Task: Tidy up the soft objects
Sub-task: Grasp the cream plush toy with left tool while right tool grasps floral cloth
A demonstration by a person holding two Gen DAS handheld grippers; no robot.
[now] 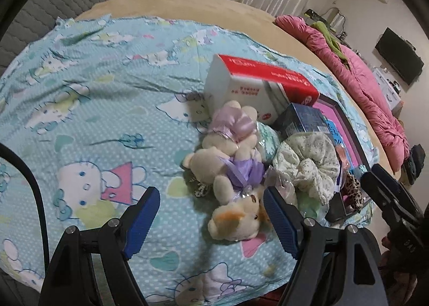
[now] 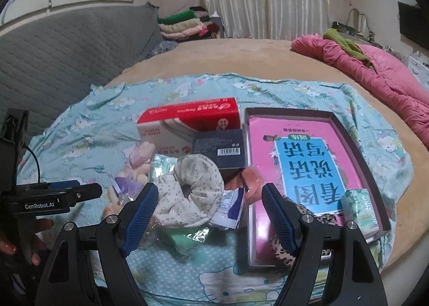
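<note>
A: From the left wrist, what lies ahead?

B: The left gripper stands released, its ribbed blue pads wide apart with nothing pressed between them. A cream plush toy lies between the pads, close to the right one, on a thin, wrinkled turquoise sheet printed with cartoon cats. Behind it are two more fuzzy plush bears in shiny lilac satin bows, tumbled together.

A: And beside them?

B: A puffy white scrunchie with a fine speckled print, gathered into a ring. Behind stand a glossy red-and-white carton and a small dark blue box. The tray's pink inside is mostly hidden by them. The right gripper juts in at the edge, cut off.

A: The right wrist view?

B: The right gripper is also released, holding nothing. The scrunchie sits just beyond its left pad, over crinkly clear packets with pale green inside. The shallow cardboard tray holds a pink and blue booklet, flat. A leopard-print band lies in the tray, partly hidden by the right pad. A small green tissue pack is in its near corner.

A: Anything unclear?

B: The plush bears are half hidden behind the scrunchie. The left gripper shows side-on at the left edge, with a hand below it.
</note>
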